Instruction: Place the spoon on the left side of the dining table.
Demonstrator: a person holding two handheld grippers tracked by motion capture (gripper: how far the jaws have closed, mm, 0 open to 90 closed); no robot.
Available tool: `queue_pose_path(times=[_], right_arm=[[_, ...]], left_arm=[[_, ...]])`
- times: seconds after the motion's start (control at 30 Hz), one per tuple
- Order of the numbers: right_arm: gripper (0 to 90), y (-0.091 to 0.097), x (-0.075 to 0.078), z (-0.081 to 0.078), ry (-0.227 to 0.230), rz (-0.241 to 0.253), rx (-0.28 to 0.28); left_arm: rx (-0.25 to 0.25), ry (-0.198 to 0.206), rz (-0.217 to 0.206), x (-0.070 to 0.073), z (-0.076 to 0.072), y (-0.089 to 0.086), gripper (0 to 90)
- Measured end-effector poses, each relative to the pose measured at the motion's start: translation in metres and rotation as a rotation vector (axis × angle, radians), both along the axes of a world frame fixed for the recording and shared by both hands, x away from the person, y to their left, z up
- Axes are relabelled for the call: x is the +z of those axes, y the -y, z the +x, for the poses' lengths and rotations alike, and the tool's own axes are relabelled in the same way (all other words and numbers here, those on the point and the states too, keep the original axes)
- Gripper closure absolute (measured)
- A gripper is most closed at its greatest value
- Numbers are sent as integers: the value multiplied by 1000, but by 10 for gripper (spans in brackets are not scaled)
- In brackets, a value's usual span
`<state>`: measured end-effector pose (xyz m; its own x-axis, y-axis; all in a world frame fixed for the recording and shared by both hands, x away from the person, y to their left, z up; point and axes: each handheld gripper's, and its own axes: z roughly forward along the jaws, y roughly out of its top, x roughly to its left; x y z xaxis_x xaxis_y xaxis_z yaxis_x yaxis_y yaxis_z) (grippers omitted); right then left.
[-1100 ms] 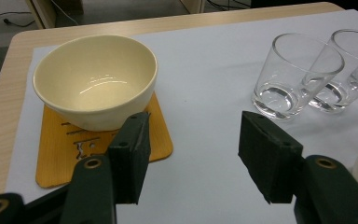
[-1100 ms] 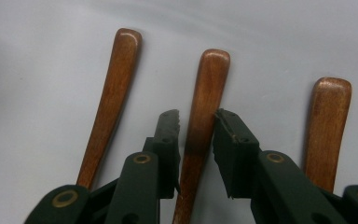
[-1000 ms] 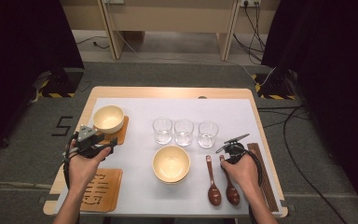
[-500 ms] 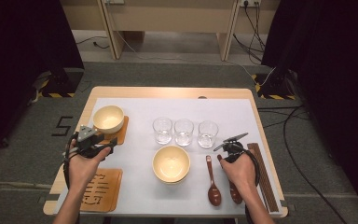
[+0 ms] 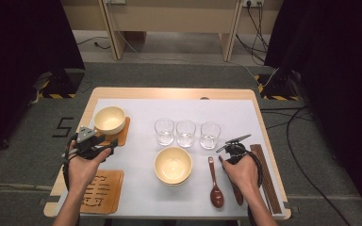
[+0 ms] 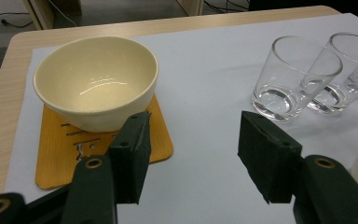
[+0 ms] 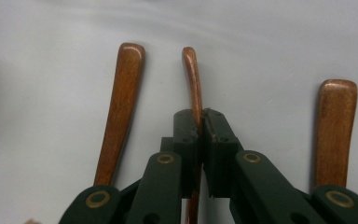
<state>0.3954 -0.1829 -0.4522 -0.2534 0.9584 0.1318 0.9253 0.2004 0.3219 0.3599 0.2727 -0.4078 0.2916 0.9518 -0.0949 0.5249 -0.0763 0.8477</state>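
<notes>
Right gripper [image 7: 199, 122] has its jaws pinched tight on the handle of a wooden spoon [image 7: 193, 79]; the jaws have just been closing, and the thin handle now sits squeezed between the pads, its tip poking out toward 12 o'clock in the right gripper view. A second wooden spoon [image 7: 121, 107] lies flat at 9 o'clock of the grip, a flat wooden bar [image 7: 334, 130] at 3 o'clock, both apart from the jaws. In the high view the right gripper [image 5: 227, 149] sits at about 4 o'clock of the table [image 5: 169, 93], on the held spoon [image 5: 235, 190], whose bowl end trails back toward 6 o'clock under the hand; the other spoon [image 5: 215, 188] lies just beside it at 9 o'clock, and a dark slatted strip [image 5: 266, 181] at 3 o'clock. Left gripper [image 6: 191, 149] stands wide open with nothing between the pads, only white mat. A cream bowl [image 6: 95, 81] on an orange coaster [image 6: 60, 149] is at 11 o'clock of it, glasses [image 6: 294, 77] at 1 o'clock. In the high view the left gripper [image 5: 107, 144] sits at 8 o'clock of the table, a second bowl [image 5: 172, 165] near the centre, and an empty coaster [image 5: 101, 190] at 7 o'clock.
</notes>
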Motion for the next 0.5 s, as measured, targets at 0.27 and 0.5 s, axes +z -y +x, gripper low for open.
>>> queue_pose_path(times=[0.27, 0.5], right_arm=[[850, 5, 10, -5, 61, 37, -11], [850, 10, 19, -10, 126, 70, -4]], left_arm=[[1, 6, 1, 1, -1, 0, 431], [3, 11, -1, 1, -1, 0, 430]])
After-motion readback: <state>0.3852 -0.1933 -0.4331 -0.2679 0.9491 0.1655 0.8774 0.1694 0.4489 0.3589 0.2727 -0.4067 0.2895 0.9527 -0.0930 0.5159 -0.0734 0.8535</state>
